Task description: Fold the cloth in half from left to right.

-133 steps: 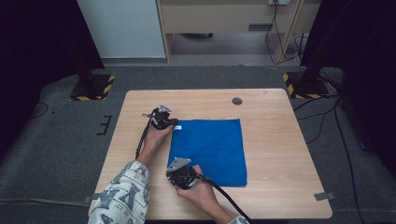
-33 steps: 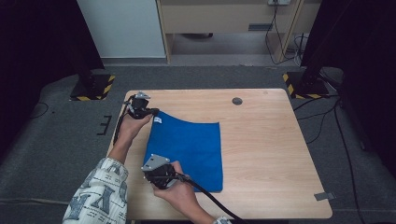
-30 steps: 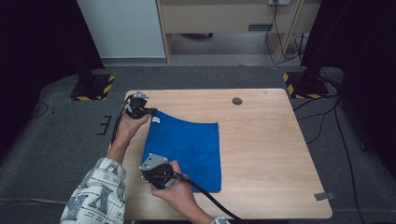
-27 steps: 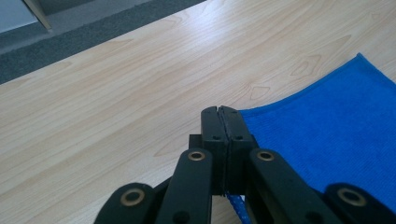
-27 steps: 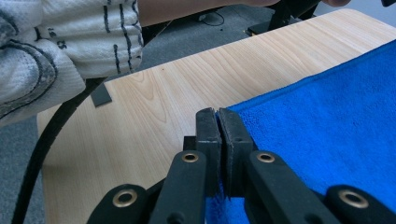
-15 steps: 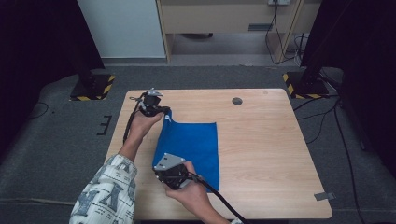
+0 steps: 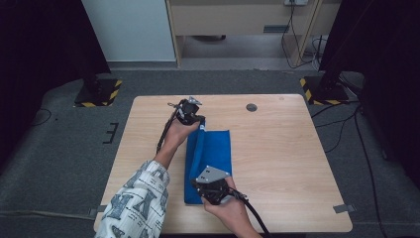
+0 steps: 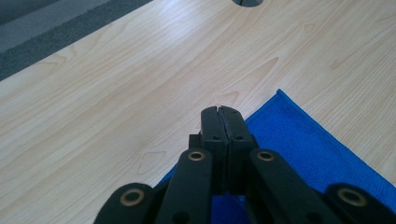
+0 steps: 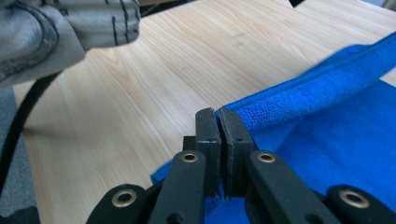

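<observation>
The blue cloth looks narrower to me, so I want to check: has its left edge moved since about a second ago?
Yes. The blue cloth has had its left edge carried rightward, toward the round hole in the table, by the left gripper and right gripper.

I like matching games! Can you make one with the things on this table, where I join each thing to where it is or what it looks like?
Things:
1. blue cloth
2. left tool
3. right tool
4. round hole

Matches:
A. shut on the cloth's far corner
B. dark, in the bare wood at the far side of the table
C. partly folded over along its left side
D. shut on the cloth's near corner

Pairs: 1-C, 2-A, 3-D, 4-B
</observation>
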`<state>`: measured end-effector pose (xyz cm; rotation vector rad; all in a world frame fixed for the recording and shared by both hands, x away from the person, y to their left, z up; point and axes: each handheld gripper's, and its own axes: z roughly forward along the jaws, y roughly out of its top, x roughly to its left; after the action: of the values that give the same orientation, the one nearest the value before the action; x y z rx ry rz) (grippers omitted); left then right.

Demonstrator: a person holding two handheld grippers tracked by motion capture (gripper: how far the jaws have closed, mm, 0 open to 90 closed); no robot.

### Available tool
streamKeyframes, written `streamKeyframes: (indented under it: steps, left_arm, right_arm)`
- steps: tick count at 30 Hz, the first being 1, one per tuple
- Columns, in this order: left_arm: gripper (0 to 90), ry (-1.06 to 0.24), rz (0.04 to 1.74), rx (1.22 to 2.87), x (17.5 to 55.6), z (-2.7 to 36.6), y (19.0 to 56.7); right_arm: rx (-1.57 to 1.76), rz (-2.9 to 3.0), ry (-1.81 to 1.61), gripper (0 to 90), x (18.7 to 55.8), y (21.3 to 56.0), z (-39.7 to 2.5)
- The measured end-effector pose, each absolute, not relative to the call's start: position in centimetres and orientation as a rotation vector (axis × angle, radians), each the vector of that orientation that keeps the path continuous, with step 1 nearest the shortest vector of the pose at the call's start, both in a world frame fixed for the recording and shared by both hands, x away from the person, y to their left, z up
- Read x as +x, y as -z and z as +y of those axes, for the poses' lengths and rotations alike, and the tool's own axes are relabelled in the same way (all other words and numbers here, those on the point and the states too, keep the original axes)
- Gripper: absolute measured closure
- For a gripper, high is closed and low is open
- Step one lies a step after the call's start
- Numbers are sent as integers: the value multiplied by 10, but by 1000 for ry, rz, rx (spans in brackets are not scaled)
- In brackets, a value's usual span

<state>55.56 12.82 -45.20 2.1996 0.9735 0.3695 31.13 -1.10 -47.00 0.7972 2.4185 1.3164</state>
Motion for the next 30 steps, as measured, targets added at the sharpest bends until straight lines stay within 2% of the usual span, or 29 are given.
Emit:
streamKeyframes:
  steps: [8,14,30]
  left_arm:
    - [895,-347,983,2195,558,116,459]
    - [895,-334,957,2203,557,99,460]
    - [895,-310,928,2240,557,71,466]
  right_arm:
    - [860,2401,-1293,876,309,480,-31]
    - [877,2381,-1293,875,307,476,-43]
    - [909,2386,-1258,872,303,482,-60]
